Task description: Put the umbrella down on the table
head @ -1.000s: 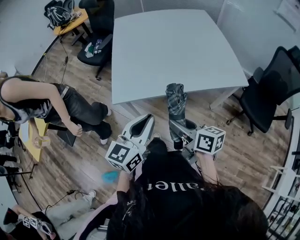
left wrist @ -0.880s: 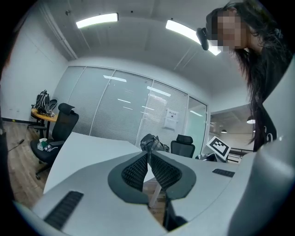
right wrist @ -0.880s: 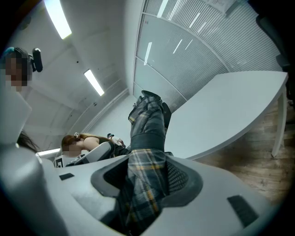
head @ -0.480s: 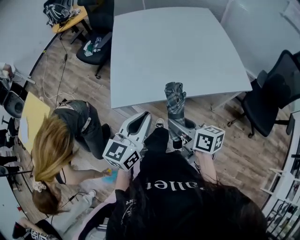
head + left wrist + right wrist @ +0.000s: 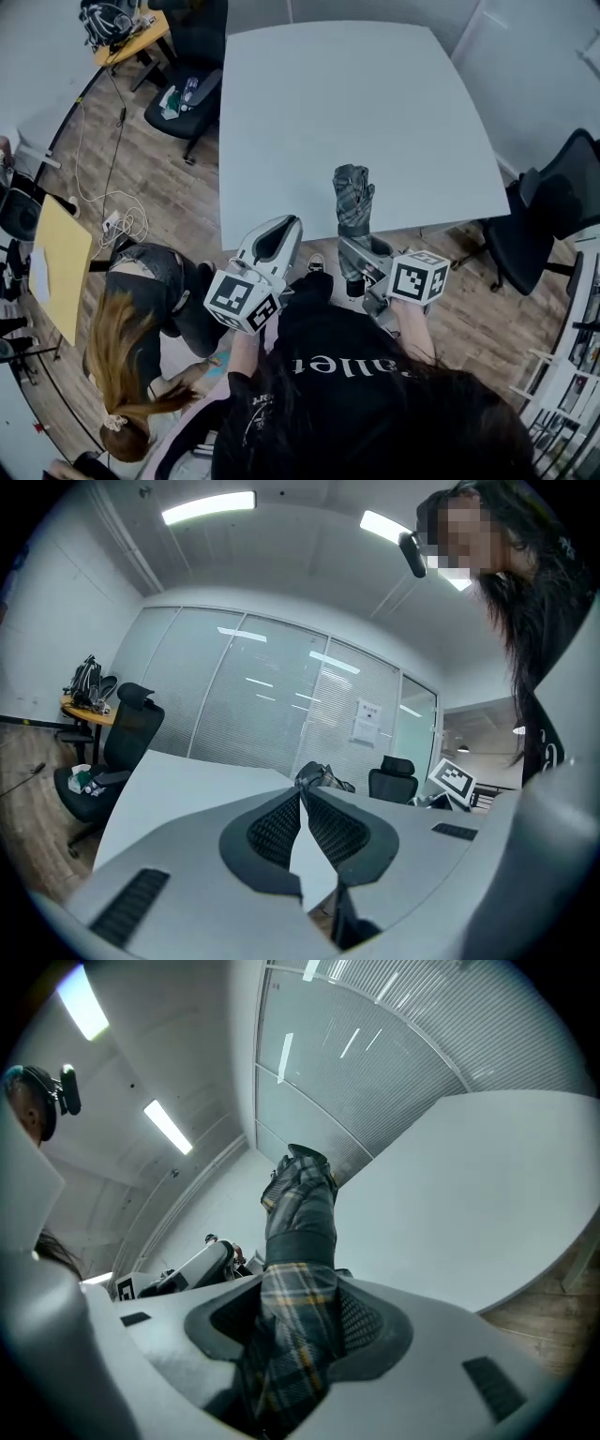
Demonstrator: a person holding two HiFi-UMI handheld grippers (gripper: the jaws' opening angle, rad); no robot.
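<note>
**Gripped Upright at the Table's Edge**

Clamped the folded plaid umbrella between the jaws of the right gripper, pads pressed on its fabric. Held it standing upright, top end at the near edge of the white table, not yet laid on it. Held the left gripper just beside, jaws closed together on nothing.

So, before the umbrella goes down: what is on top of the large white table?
Nothing lies on the visible top of the large white table. The folded grey plaid umbrella, upright in the right gripper, covers a strip of its near edge in the head view.
</note>
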